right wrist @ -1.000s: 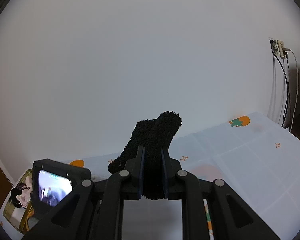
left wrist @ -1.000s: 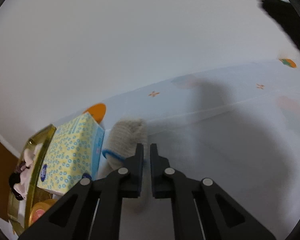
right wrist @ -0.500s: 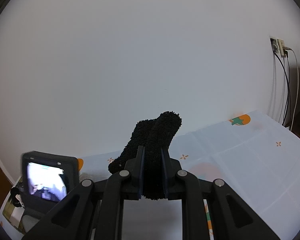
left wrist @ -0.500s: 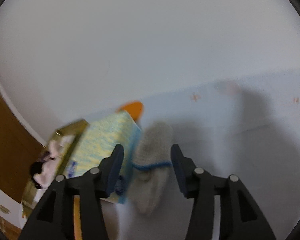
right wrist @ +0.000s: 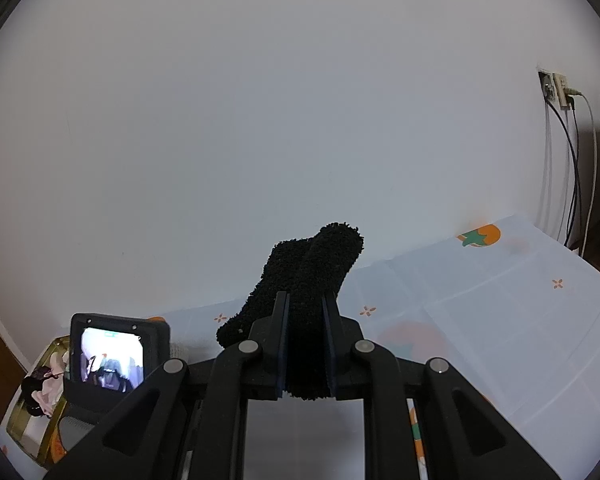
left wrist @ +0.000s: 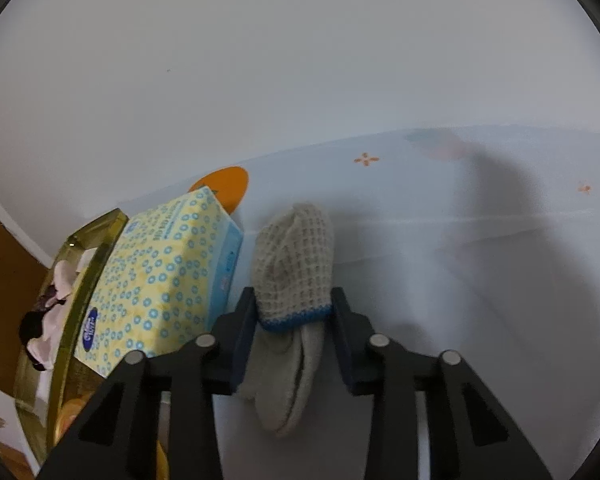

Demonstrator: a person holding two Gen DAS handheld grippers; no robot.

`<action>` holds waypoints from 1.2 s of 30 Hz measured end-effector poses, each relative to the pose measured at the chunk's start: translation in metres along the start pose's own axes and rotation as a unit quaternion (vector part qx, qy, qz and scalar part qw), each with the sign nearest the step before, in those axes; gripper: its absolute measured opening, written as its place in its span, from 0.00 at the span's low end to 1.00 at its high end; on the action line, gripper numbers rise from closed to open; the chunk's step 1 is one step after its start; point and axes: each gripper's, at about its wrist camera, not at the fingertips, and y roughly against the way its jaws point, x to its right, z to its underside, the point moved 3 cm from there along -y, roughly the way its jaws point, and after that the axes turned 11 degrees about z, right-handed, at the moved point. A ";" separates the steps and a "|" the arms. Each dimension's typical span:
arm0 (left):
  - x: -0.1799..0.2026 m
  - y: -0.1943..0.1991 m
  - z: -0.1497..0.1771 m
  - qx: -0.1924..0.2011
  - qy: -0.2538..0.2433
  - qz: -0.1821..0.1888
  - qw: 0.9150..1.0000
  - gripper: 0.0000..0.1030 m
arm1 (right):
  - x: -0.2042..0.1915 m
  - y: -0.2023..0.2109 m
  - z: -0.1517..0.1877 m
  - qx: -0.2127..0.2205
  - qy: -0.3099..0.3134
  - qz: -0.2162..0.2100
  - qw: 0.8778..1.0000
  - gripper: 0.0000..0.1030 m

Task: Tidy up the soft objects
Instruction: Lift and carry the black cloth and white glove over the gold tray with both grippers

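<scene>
Nearest in the left wrist view, the left gripper (left wrist: 294,322) has its fingers (left wrist: 242,320) on either side of the grey waffle-knit sock (left wrist: 292,280), level with its blue band. The fingers have just been narrowing; their inner faces meet the sock's edges at the band, and the cloth looks lightly pinched there.

The sock lies flat on the surface (left wrist: 480,300), which is covered with a pale blue cloth printed with orange fruit. Its long axis runs straight away from the camera: the smooth cuff end lies close in, between and under the fingers, and the rounded waffle-textured toe points toward the white wall (left wrist: 300,60).

Taking the sock as the landmark, the yellow tissue box (left wrist: 156,280) with blue ring print stands just beside it on the left, its long side roughly parallel to the sock. Left of the box is a clear yellow-tinted tray (left wrist: 84,280) holding small pink, white and black items.

In the right wrist view, the right gripper (right wrist: 305,344) is clamped tight on a black fuzzy sock (right wrist: 308,272), held clear above the surface. That sock's long axis rises away from the fingers toward the wall, leaning slightly right, with a folded part drooping to the left. Farther off, a wall socket (right wrist: 556,88) with cables sits at the right.
</scene>
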 end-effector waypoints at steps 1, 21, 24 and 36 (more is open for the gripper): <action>0.000 0.004 0.001 0.008 0.003 0.020 1.000 0.27 | -0.001 0.001 0.001 -0.001 -0.001 0.000 1.000 0.16; -0.025 0.133 0.068 0.230 0.005 0.173 0.958 0.24 | -0.022 0.012 0.036 0.035 0.045 0.044 0.997 0.16; -0.037 0.140 0.075 0.235 0.007 0.174 0.956 0.24 | -0.026 0.027 0.043 0.052 0.055 0.053 0.996 0.16; -0.056 0.161 0.096 0.252 -0.018 0.192 0.948 0.24 | -0.035 0.080 0.066 0.093 0.072 0.076 0.990 0.16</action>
